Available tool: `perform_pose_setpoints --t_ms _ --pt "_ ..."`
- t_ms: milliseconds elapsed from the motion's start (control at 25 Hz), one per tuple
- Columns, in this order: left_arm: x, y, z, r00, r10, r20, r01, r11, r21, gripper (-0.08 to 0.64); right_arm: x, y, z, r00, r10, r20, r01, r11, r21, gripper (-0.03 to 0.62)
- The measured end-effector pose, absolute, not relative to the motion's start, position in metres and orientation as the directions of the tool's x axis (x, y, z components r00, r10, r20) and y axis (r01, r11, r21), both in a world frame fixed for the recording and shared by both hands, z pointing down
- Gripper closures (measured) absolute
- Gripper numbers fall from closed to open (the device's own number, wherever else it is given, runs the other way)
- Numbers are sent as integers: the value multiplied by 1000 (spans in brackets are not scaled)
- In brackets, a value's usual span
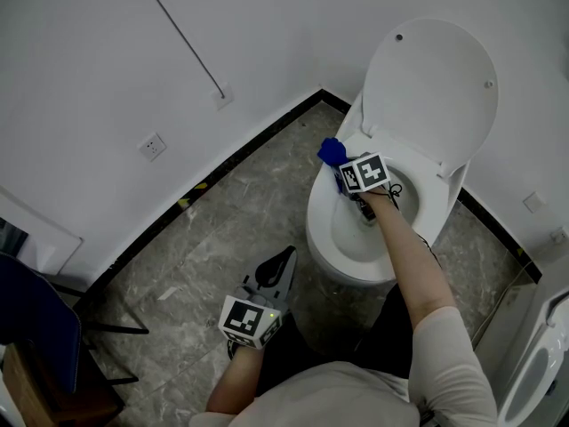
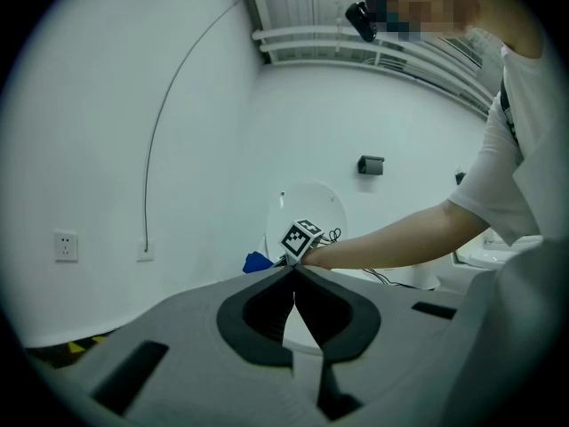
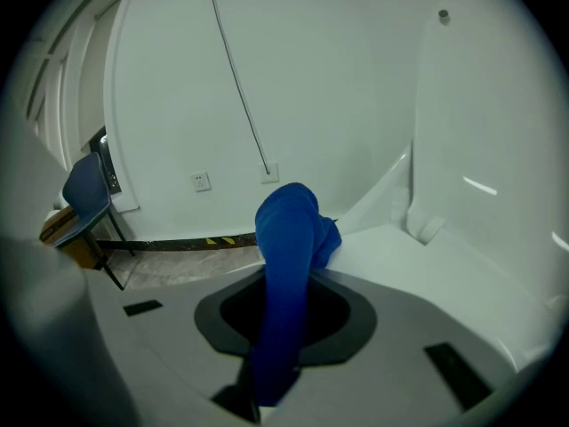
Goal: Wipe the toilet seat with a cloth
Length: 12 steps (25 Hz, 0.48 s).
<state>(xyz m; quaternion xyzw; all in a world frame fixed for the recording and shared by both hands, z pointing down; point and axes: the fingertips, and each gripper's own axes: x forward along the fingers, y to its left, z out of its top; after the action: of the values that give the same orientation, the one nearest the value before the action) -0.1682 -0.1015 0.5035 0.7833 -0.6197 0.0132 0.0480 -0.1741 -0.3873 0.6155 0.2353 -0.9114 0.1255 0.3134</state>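
A white toilet stands with its lid (image 1: 436, 83) raised and its seat (image 1: 427, 189) down. My right gripper (image 1: 342, 172) is shut on a blue cloth (image 1: 331, 152), which rests on the seat's far left rim. In the right gripper view the cloth (image 3: 289, 238) bulges out between the jaws and lies on the white seat (image 3: 427, 269), hiding the fingertips. My left gripper (image 1: 284, 258) hangs over the floor in front of the bowl. Its jaws (image 2: 293, 272) are shut with nothing between them and point towards the toilet.
Grey marble floor tiles (image 1: 204, 229) run up to white walls with a black skirting. A wall socket (image 1: 153, 146) and a thin cable (image 1: 182, 38) are on the left wall. A blue chair (image 1: 40, 327) stands at the left, and another white fixture (image 1: 533, 372) at the far right.
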Motion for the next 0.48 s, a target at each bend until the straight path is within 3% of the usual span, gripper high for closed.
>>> perform_pose_setpoints --t_ms 480 --pt "-167 -92 501 218 -973 80 -975 -214 53 551 -180 -361 615 -727 -319 608 -468 878 -98 525"
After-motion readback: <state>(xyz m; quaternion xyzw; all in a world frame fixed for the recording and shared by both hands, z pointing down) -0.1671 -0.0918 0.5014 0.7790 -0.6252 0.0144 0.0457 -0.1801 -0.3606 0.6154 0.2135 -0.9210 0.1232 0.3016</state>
